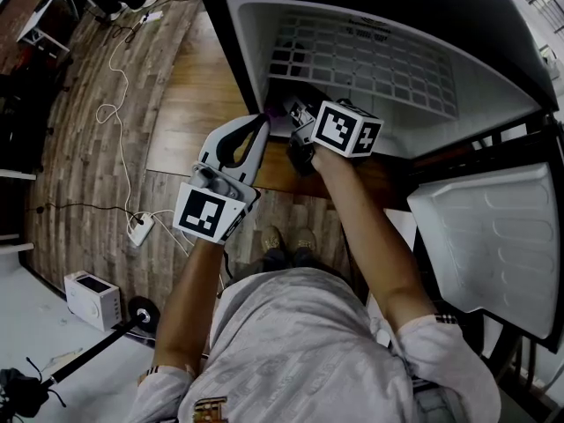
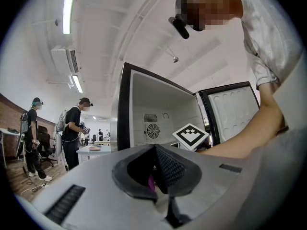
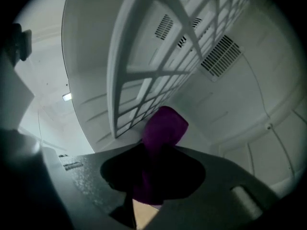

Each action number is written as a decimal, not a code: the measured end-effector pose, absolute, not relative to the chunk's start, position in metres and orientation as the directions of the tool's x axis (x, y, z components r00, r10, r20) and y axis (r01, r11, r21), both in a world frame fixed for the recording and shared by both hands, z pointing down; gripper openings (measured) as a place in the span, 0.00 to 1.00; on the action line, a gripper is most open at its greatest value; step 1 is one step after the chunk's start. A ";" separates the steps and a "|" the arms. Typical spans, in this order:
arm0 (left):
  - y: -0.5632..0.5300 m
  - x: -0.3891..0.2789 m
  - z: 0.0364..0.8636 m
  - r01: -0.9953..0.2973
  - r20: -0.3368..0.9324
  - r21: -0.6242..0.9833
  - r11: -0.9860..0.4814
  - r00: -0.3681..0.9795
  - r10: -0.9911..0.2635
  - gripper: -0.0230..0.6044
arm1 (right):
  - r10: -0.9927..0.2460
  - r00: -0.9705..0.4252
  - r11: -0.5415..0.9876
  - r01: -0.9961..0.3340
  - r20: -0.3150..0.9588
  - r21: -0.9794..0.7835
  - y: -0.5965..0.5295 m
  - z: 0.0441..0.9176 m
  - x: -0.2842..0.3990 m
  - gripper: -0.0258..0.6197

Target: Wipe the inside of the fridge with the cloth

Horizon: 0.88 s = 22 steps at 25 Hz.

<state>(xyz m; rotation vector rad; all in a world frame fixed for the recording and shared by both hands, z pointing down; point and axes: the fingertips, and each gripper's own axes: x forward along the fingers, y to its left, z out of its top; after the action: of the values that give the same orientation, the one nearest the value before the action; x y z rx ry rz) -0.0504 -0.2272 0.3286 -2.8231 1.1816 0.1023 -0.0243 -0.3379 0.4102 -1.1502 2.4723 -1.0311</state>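
The fingers (image 3: 112,169) of the right gripper (image 3: 153,150) are pinched on the purple cloth (image 3: 164,127), and a folded wad of it is shown sticking out past their tips. This is judged to be deliberate, so that fabric rather than plastic meets the liner. The cloth is carried inside the fridge (image 1: 251,42), low in the cavity under the wire shelf (image 1: 361,55) and close to the white inner wall, though contact with that wall cannot be made out.

The fingers (image 2: 173,166) of the left gripper (image 2: 154,150) are pressed together. Only a thin pink sliver is seen between them (what it is cannot be told), and nothing nameable is gripped. This gripper is held outside the cavity, above the front edge of the counter (image 1: 194,113) and just beside the fridge's left front wall, presumably so that the wiping arm is not obstructed.

The fridge is set with its mouth at the counter's front edge, well away from the left edge. Its door (image 1: 485,236) is swung wide beyond the front edge, so that the interior can be reached.

One cloth is counted, two grippers with one marker cube on each, one fridge, one shelf and one door. A nearer bystander (image 2: 74,128) and a farther bystander (image 2: 32,128) are seen in the left gripper view.
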 end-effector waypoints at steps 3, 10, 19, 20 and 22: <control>-0.229 -0.051 0.329 -0.715 -0.087 -0.048 -0.697 0.698 -0.711 0.04 | -0.740 -0.661 0.420 -0.600 0.126 -0.681 -0.343 0.423 -0.023 0.21; -0.229 -0.053 0.337 -0.714 -0.072 -0.045 -0.698 0.700 -0.711 0.04 | -0.721 -0.642 0.345 -0.659 0.261 -0.668 -0.350 0.463 -0.024 0.21; -0.231 -0.060 0.342 -0.722 -0.056 -0.037 -0.691 0.692 -0.720 0.04 | -0.672 -0.599 0.259 -0.741 0.436 -0.619 -0.345 0.509 -0.023 0.21; -0.232 -0.059 0.341 -0.721 -0.063 -0.036 -0.692 0.693 -0.718 0.04 | -0.668 -0.596 0.253 -0.745 0.446 -0.617 -0.345 0.511 -0.023 0.21; -0.232 -0.059 0.342 -0.720 -0.068 -0.035 -0.693 0.694 -0.717 0.04 | -0.662 -0.591 0.242 -0.751 0.461 -0.615 -0.345 0.516 -0.022 0.21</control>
<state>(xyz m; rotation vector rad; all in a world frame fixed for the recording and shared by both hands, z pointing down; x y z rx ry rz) -0.0592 -0.2319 0.3419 -2.8370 1.2051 0.0750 -0.0218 -0.3455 0.5159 -1.4609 2.5562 -1.3695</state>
